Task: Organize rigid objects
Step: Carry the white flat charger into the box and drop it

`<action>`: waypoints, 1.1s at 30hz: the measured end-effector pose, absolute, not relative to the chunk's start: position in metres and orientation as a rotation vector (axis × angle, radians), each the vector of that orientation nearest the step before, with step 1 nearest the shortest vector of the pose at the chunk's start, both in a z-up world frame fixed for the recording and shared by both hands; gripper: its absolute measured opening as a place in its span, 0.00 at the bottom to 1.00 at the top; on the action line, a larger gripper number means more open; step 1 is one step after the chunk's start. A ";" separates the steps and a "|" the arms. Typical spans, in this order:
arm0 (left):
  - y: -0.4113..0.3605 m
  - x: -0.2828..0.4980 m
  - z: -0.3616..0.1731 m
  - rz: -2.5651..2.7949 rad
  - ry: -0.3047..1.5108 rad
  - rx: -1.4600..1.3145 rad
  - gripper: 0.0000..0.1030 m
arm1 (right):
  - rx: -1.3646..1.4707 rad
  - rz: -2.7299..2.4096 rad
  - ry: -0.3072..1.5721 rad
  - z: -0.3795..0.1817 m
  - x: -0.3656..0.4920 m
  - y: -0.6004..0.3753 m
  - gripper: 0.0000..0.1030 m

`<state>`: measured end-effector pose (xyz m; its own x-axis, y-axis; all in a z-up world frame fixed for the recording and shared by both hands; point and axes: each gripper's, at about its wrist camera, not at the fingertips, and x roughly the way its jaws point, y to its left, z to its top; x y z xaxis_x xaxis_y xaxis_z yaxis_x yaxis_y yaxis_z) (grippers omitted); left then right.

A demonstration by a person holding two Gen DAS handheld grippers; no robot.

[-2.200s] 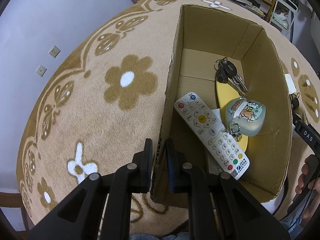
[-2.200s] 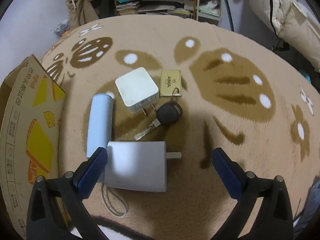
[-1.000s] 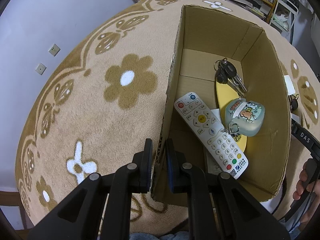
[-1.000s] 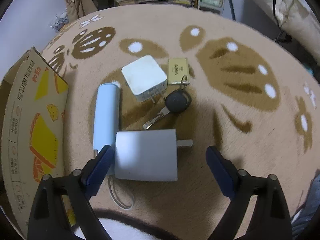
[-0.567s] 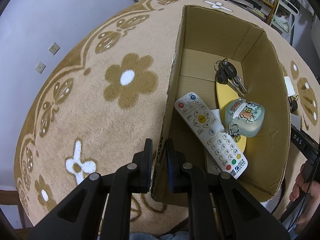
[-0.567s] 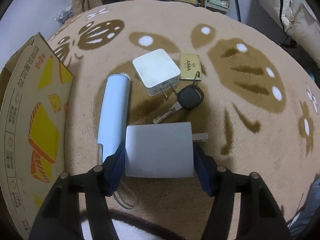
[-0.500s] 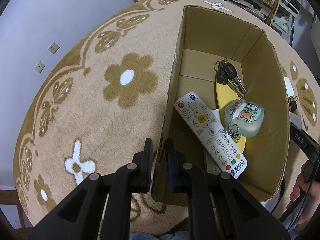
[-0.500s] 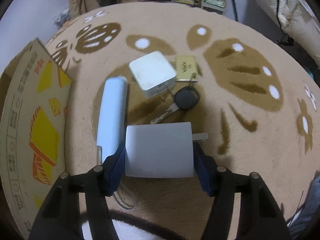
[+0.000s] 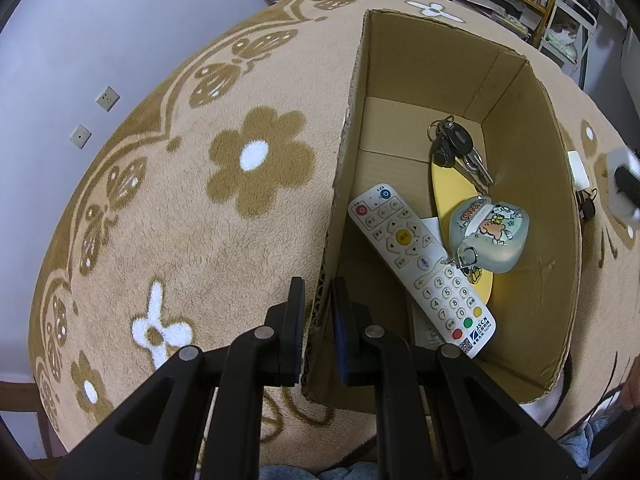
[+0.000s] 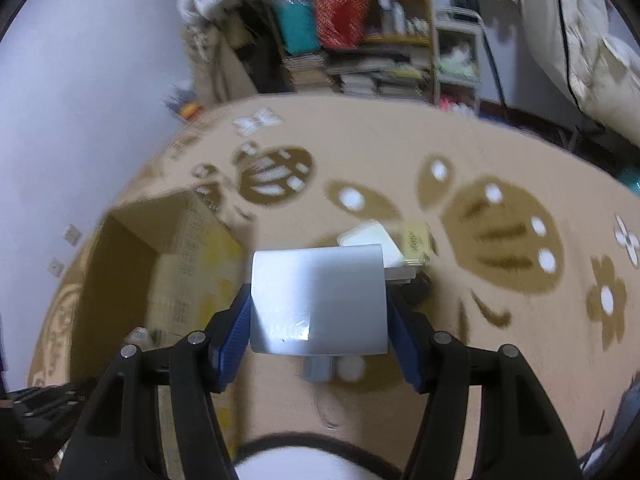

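One grey charger (image 10: 318, 300) is pinched flat between the blue-padded jaws of the right gripper (image 10: 319, 332) and is held in the air, clear of the rug (image 10: 500, 320), just to the right of the cardboard box (image 10: 160, 264). Behind the charger, farther from the box, a white adapter (image 10: 370, 236) and a gold tag (image 10: 416, 240) are seen lying on the rug; the view is blurred. The near left wall of the box (image 9: 532, 184) is clamped between the jaws of the left gripper (image 9: 318, 312), one jaw inside and one outside. Inside the box, a white remote control (image 9: 420, 268) is laid slantwise on the bottom, a cartoon-printed pouch (image 9: 488, 232) is set beside it on a yellow oval piece (image 9: 452, 188), and a bunch of keys (image 9: 456, 148) is lodged toward the far wall.
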<state>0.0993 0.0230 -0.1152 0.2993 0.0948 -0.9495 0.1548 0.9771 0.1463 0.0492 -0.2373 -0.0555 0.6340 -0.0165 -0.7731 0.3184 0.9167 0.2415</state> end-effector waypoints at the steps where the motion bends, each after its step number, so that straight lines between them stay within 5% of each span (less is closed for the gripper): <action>1: 0.023 0.099 -0.115 -0.040 1.269 0.230 0.12 | 0.365 -0.177 0.854 -0.050 0.051 -0.232 0.65; 33: 0.022 0.098 -0.115 -0.041 1.268 0.233 0.13 | 0.331 0.156 0.844 -0.063 0.076 -0.143 0.66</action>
